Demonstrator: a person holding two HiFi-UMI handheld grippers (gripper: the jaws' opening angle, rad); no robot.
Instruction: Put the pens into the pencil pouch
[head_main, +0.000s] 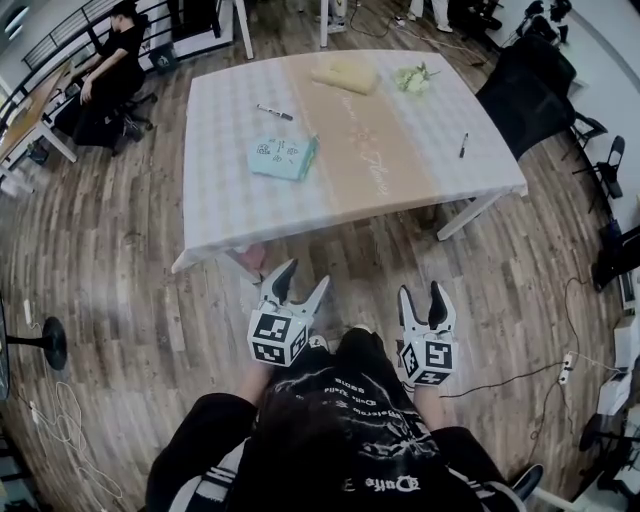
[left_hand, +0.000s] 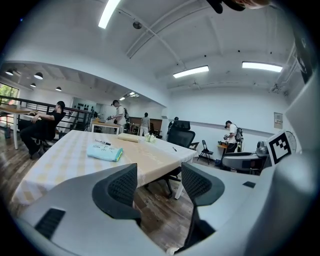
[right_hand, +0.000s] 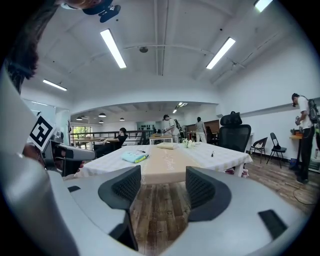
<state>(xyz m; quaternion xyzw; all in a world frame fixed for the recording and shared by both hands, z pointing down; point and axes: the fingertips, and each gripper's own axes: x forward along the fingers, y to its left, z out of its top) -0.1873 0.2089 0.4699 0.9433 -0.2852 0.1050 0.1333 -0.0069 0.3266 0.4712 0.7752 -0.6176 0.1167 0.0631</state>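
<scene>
A light-blue pencil pouch lies on the table, left of its middle; it also shows as the pouch and the pouch. One pen lies beyond the pouch, and a second pen lies near the table's right edge. My left gripper and right gripper hang in front of the table over the wooden floor, both open and empty. The left gripper and right gripper show nothing between their jaws.
A beige folded cloth and a small bunch of flowers sit at the table's far side. A black office chair stands at the right corner. A person sits at a desk far left. Cables and a power strip lie on the floor.
</scene>
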